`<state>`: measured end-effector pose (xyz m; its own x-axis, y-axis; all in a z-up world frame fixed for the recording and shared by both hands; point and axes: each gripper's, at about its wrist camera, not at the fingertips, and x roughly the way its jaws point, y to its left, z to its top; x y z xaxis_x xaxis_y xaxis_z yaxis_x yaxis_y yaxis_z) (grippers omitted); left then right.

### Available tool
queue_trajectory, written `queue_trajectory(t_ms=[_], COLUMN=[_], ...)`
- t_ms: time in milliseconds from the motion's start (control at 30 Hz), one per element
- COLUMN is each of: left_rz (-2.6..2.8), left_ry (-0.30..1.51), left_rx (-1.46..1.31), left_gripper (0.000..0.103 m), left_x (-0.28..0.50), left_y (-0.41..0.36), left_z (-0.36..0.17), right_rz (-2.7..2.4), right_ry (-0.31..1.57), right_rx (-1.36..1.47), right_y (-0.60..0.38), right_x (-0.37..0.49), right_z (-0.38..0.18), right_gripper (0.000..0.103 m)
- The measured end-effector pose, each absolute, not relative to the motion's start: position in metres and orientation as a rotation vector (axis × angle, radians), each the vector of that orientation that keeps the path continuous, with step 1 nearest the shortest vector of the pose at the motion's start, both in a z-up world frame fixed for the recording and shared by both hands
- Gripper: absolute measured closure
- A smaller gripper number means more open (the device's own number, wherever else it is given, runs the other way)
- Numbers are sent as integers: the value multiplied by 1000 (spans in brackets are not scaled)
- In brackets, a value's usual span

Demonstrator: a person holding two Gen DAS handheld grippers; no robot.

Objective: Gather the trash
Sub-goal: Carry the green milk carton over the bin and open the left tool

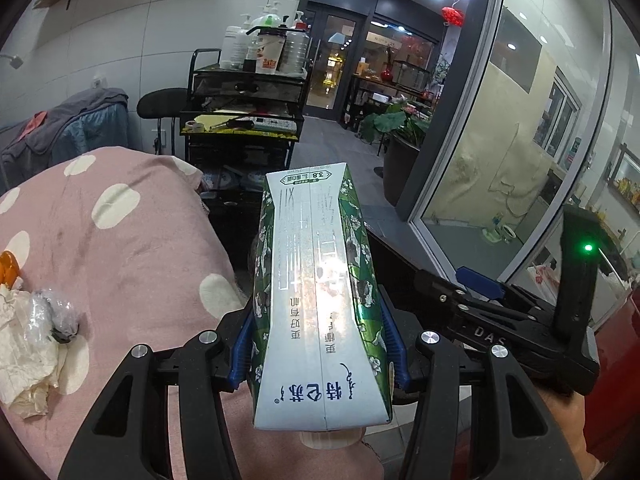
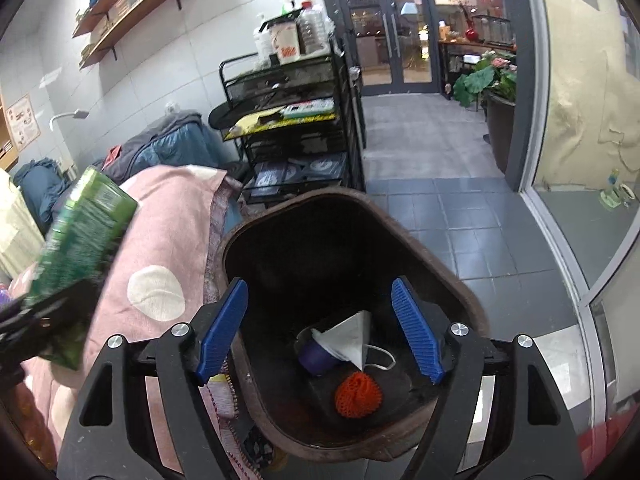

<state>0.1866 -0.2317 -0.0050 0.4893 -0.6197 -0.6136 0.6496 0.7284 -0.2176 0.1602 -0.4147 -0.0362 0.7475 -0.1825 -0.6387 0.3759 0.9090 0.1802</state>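
In the left wrist view, the left gripper (image 1: 318,344) is pinching a milk carton (image 1: 316,280) between its blue pads (image 1: 242,344), the carton's long axis running straight out along the fingers toward twelve o'clock, its base nearest the lens. At nine o'clock a crumpled tissue and plastic wrapper (image 1: 36,336) are lying on the pink dotted blanket (image 1: 132,240), well apart from the carton; at three o'clock the body of the right gripper (image 1: 520,320) is showing, close beside. In the right wrist view, the right gripper (image 2: 320,328) is hovering with its fingers spread and nothing between them, looking down into the brown bin (image 2: 448,280), whose mouth is filling the centre. Inside, at six o'clock, a face mask (image 2: 352,340), a purple cup (image 2: 314,358) and an orange mesh ball (image 2: 357,396) are lying together. The carton is appearing blurred at nine o'clock, above the blanket and just left of the bin's rim. By my judgement the left hand is the one carrying the load, and the coming drop turns on swinging the carton rightward over the bin's mouth, which lies toward three o'clock from it.
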Motion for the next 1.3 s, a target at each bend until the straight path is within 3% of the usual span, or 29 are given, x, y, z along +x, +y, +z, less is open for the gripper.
queue_trajectory(t_ms=[100,900,933,1067,1300], left_rz=[-766,-776,-774,-766,-772], left_ry=[747,887,888,880,839], left_rx=[58,162,163,164,158], left_gripper=[51,50,48,26,13], left_x=[192,211,212,213,204], left_y=[-241,-290,-291,-292,-288], left_z=[-9,-39,-40,-38,-32], right_rz=[-340,-456,-460,-470,-471], right_ry=[640,678,678,682,683], right_rx=[315,375,378,379,391], right_y=[-420,-465,-466,-470,-472], right_x=[151,125,124,122,120], right_z=[-32,-43,-44,-46,-47], right_gripper=[22,22,22,21,18])
